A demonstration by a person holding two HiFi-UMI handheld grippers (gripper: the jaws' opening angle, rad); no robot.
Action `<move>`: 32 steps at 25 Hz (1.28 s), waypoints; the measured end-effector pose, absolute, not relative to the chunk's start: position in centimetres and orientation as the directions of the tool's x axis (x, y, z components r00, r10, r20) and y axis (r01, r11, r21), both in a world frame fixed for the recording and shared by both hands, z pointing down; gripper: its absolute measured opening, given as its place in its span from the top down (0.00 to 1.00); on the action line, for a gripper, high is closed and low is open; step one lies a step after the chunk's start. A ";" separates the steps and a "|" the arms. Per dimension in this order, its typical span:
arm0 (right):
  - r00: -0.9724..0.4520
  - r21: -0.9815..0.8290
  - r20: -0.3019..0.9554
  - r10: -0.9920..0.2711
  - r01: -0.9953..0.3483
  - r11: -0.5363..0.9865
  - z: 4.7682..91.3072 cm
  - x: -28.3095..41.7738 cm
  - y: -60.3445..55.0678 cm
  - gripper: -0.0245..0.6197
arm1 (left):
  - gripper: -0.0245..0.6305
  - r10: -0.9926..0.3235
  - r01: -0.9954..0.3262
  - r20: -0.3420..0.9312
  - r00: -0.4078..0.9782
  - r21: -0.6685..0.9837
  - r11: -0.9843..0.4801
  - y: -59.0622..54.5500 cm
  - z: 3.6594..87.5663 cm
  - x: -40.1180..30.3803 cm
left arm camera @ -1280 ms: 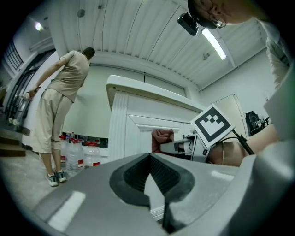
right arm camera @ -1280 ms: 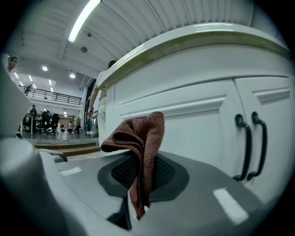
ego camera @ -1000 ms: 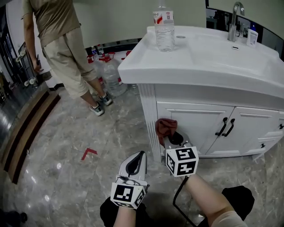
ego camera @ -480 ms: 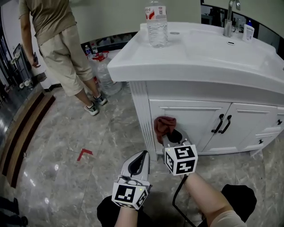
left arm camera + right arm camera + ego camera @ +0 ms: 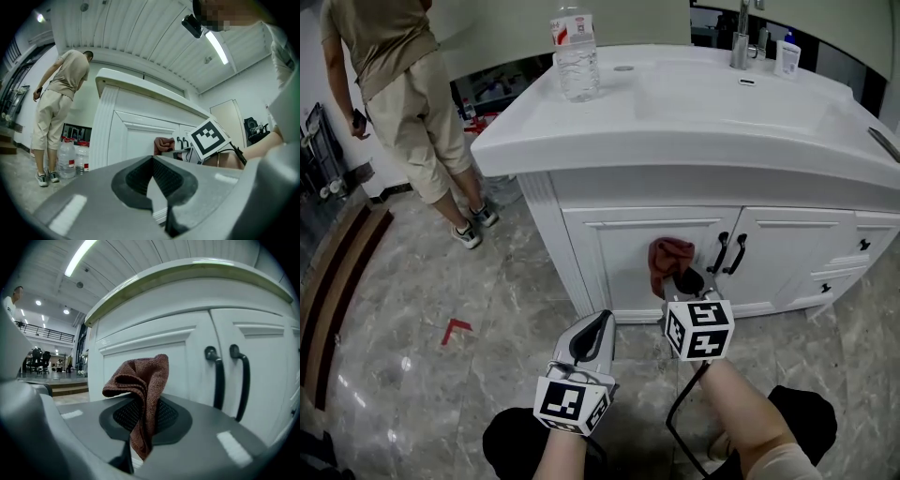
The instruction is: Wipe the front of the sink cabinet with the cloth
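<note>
A white sink cabinet (image 5: 637, 253) stands ahead with two doors and black handles (image 5: 729, 253). My right gripper (image 5: 682, 284) is shut on a reddish-brown cloth (image 5: 669, 262), whose bunched end is up against the left door near the handles. In the right gripper view the cloth (image 5: 140, 390) hangs out of the shut jaws right before the door panel (image 5: 154, 357). My left gripper (image 5: 589, 343) hangs lower left, above the floor, shut and holding nothing; its own view shows the cabinet corner (image 5: 105, 126) and the cloth (image 5: 164, 145) beyond.
A water bottle (image 5: 576, 56) stands on the sink top (image 5: 694, 112); a tap (image 5: 741, 42) and a small bottle (image 5: 787, 58) are at the back. A person (image 5: 394, 103) stands at far left beside large water jugs (image 5: 68, 159). Small drawers (image 5: 853, 258) flank the right door. Marble floor (image 5: 441, 281).
The right gripper has carried the cloth rightwards along the cabinet front, from near the left corner to beside the door handles. The head view has shifted too. The left gripper has barely moved.
</note>
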State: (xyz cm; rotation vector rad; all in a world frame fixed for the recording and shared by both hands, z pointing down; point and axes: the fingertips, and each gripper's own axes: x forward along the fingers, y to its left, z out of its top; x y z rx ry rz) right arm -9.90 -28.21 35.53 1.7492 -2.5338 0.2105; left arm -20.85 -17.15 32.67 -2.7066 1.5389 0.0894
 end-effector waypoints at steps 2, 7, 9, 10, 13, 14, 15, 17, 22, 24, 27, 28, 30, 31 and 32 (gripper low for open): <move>-0.324 -0.082 0.125 -0.938 -0.945 0.316 35.5 -8.0 -28.2 0.84 | 0.96 -0.849 -0.850 -0.062 0.525 0.003 -0.526 -17.2 32.8 -19.6; -0.253 -0.082 0.138 -0.958 -0.967 0.243 35.8 -4.6 -28.1 0.84 | 0.96 -0.829 -0.831 -0.055 0.556 -0.006 -0.557 -17.1 32.9 -17.2; -0.235 -0.073 0.143 -0.961 -0.971 0.227 35.9 -4.2 -28.0 0.84 | 0.96 -0.825 -0.826 -0.053 0.563 -0.012 -0.564 -17.1 33.0 -16.9; -0.229 -0.075 0.143 -0.963 -0.973 0.220 36.0 -4.2 -28.0 0.84 | 0.96 -0.826 -0.827 -0.052 0.562 -0.012 -0.562 -17.1 33.0 -16.9; -0.234 -0.100 0.137 -0.963 -0.970 0.221 36.0 -4.6 -27.8 0.84 | 0.96 -0.837 -0.839 -0.053 0.544 -0.012 -0.544 -17.1 33.1 -18.0; -0.248 -0.106 0.134 -0.959 -0.966 0.235 36.1 -5.2 -27.7 0.84 | 0.96 -0.844 -0.845 -0.053 0.534 -0.010 -0.534 -17.2 33.2 -18.7; -0.269 -0.111 0.132 -0.954 -0.960 0.256 36.3 -6.1 -27.6 0.84 | 0.96 -0.852 -0.853 -0.053 0.522 -0.007 -0.522 -17.2 33.3 -19.5; -0.318 -0.119 0.134 -0.938 -0.945 0.304 37.0 -8.5 -27.4 0.84 | 0.96 -0.868 -0.869 -0.050 0.494 0.002 -0.495 -17.3 33.5 -21.2; -0.430 -0.138 0.168 -0.887 -0.901 0.410 40.0 -15.4 -27.5 0.84 | 0.96 -0.899 -0.900 -0.019 0.437 0.001 -0.437 -17.3 34.9 -25.3; -0.474 -0.150 0.186 -0.861 -0.879 0.452 41.4 -18.5 -27.5 0.84 | 0.96 -0.916 -0.916 -0.003 0.401 0.004 -0.401 -17.1 35.7 -27.5; -0.524 -0.165 0.208 -0.826 -0.851 0.499 43.0 -22.6 -27.4 0.84 | 0.96 -0.936 -0.936 0.019 0.352 0.018 -0.352 -17.2 36.7 -30.6; -0.536 -0.166 0.213 -0.817 -0.844 0.510 43.4 -23.7 -27.4 0.84 | 0.96 -0.940 -0.940 0.023 0.341 0.024 -0.341 -17.2 37.0 -31.4; -0.553 -0.166 0.220 -0.804 -0.833 0.527 44.0 -25.4 -27.6 0.84 | 0.96 -0.944 -0.945 0.029 0.327 0.030 -0.327 -17.3 37.4 -32.6; -0.557 -0.166 0.223 -0.800 -0.830 0.532 44.2 -26.0 -27.8 0.84 | 0.96 -0.945 -0.946 0.032 0.325 0.030 -0.324 -17.4 37.6 -32.9; -0.559 -0.165 0.225 -0.798 -0.829 0.535 44.4 -26.4 -28.0 0.84 | 0.96 -0.945 -0.946 0.034 0.325 0.030 -0.324 -17.5 37.8 -33.1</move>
